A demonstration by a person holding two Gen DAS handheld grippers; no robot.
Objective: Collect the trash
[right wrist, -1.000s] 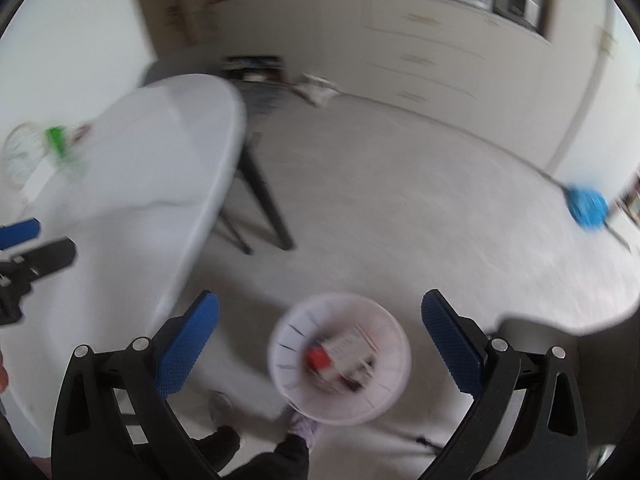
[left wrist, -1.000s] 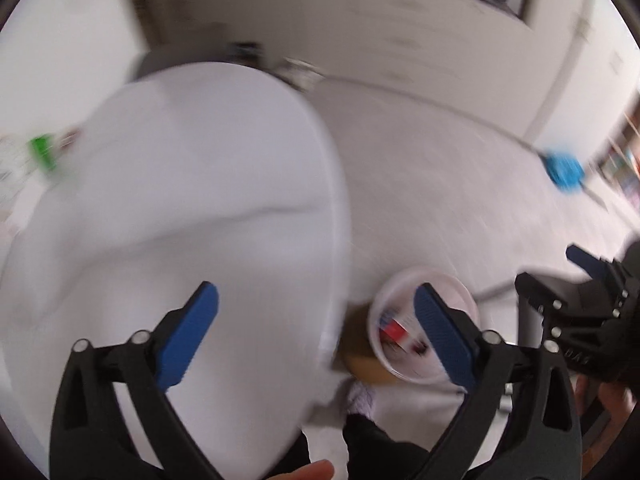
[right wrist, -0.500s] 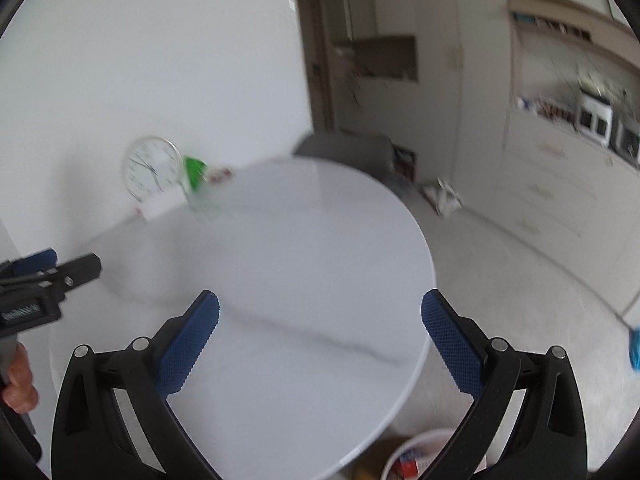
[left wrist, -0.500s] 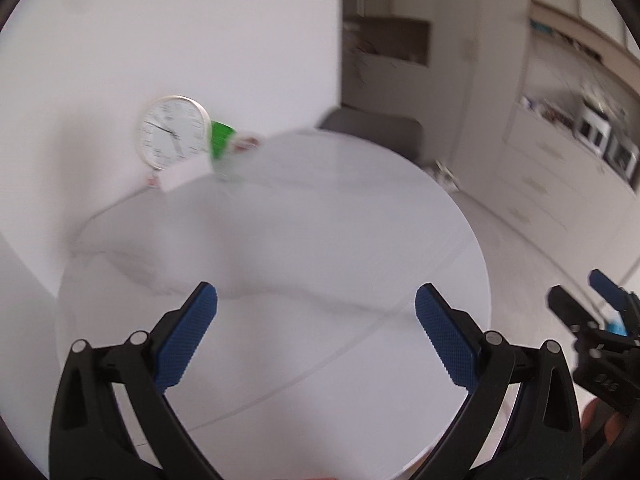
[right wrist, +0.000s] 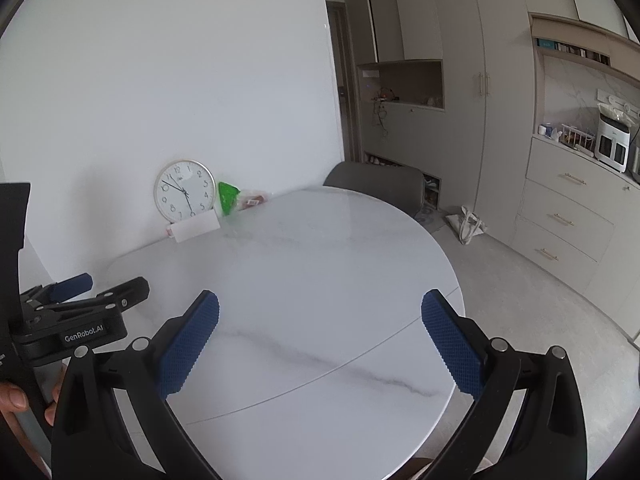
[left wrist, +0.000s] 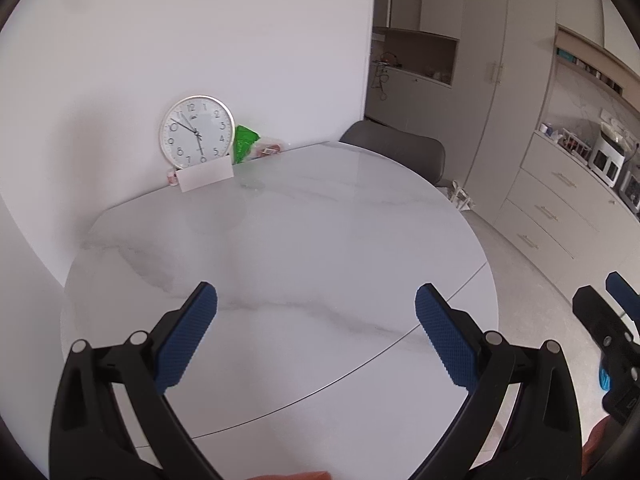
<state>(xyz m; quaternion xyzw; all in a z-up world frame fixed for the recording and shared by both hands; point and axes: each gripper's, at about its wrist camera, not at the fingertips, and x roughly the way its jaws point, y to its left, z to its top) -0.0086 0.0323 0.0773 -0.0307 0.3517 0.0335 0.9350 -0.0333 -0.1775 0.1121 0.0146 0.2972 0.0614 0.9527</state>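
— Both tools are up over the round table (left wrist: 320,248) now. The left gripper (left wrist: 316,300) has its jaws spread wide with nothing between them, and so does the right gripper (right wrist: 320,306).

— What does the right camera catch that the left one misses?

— The left tool from the side, out at nine o'clock, with "GenRobot.AI" printed on its black body and the person's fingers (right wrist: 12,396) wrapped round the handle. It also shows a pale cloth bag (right wrist: 466,220) slumped on the floor at three o'clock. The left camera gives only a sliver of the right tool at its four o'clock edge.

— And the trash?

— Far side of the table, at about eleven o'clock from either tool, well apart from both. A crumpled green wrapper (left wrist: 244,142) stands against the wall, with a clear packet showing red inside (left wrist: 267,149) just beside it. A clear crinkled film (right wrist: 236,230) lies on the tabletop in front of them, hard to make out.

— What else sits there?

— A round silver-rimmed clock (left wrist: 197,131) leaning on the wall, a white card (left wrist: 206,176) propped across its foot. The tabletop is glossy white marble with grey veins and a thin seam across it. The finger pads (right wrist: 190,346) are blue, knurled rubber on matte black arms. A grey chair (left wrist: 400,152) is tucked in behind.
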